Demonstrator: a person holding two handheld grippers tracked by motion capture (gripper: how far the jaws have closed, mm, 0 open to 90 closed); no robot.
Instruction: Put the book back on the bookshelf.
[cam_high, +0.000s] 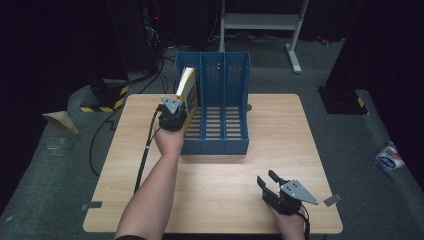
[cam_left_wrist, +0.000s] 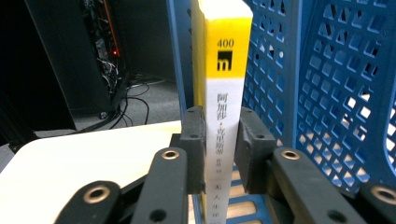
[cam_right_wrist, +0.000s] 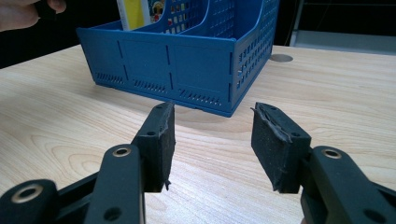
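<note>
At rack's (cam_high: 220, 100) left bay: book (cam_high: 186, 87) upright, spine toward left tongs (cam_left_wrist: 219, 140), clamped; right tongs (cam_right_wrist: 212, 144) agape, empty.

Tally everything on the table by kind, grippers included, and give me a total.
Book, upright in the rack's leftmost slot: 1
Blue file rack: 1
Grippers, left gripper at the book's spine, right gripper with nothing between its jaws: 2
Total: 4

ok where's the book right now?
High view: the book stands upright in the leftmost compartment of the blue file rack, at the table's far left. The left gripper has its jaws around the spine.
</note>
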